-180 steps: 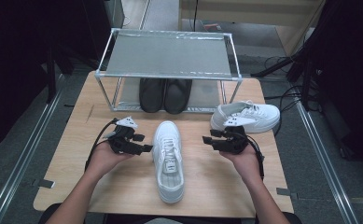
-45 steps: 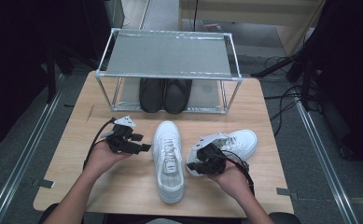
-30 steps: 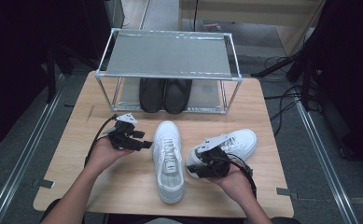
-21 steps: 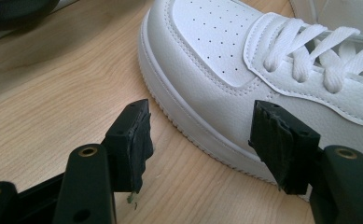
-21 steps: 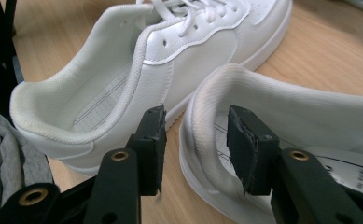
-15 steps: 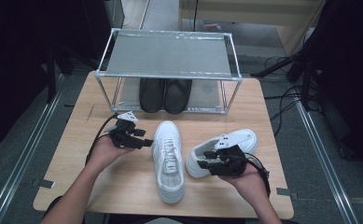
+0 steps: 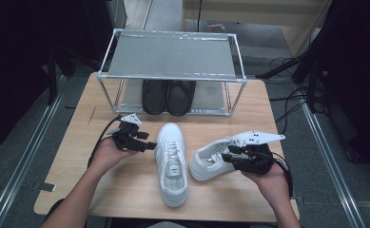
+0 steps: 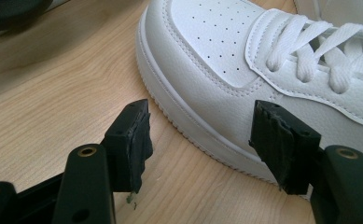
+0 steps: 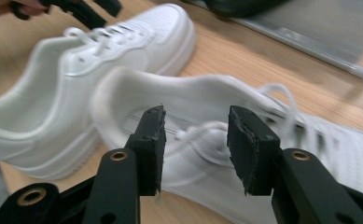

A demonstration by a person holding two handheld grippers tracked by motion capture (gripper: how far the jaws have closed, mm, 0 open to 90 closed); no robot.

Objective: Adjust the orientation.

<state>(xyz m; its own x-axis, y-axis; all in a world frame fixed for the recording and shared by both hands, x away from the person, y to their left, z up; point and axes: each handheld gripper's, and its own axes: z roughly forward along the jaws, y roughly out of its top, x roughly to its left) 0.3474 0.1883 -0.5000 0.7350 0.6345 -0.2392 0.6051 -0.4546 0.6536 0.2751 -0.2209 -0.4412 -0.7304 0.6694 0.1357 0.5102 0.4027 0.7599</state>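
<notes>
A white sneaker [image 7: 172,164] stands mid-table, toe toward the rack. A second white sneaker [image 7: 210,161] sits just right of it, angled, its far end hidden behind my right gripper [image 7: 228,156]. In the right gripper view that sneaker [image 9: 193,95] is blurred just beyond my right gripper [image 9: 195,116], whose pads stand apart and press on nothing. The first sneaker [image 9: 76,79] lies behind it. My left gripper [image 7: 147,141] rests at the first sneaker's left side. Seen from the left gripper view, my left gripper [image 8: 202,109] is open, its jaws astride the sneaker's [image 8: 226,56] sole edge near the toe.
A metal-framed shoe rack [image 7: 173,57] stands at the table's back, with a pair of black shoes [image 7: 168,95] on its lower level. Bare wooden table [image 7: 277,114] lies right of the rack. Dark floor and cables surround the table.
My right gripper has drawn back to the right and slightly up. The second sneaker, at the back right six seconds ago, now sits beside the first. The left gripper has stayed put.
</notes>
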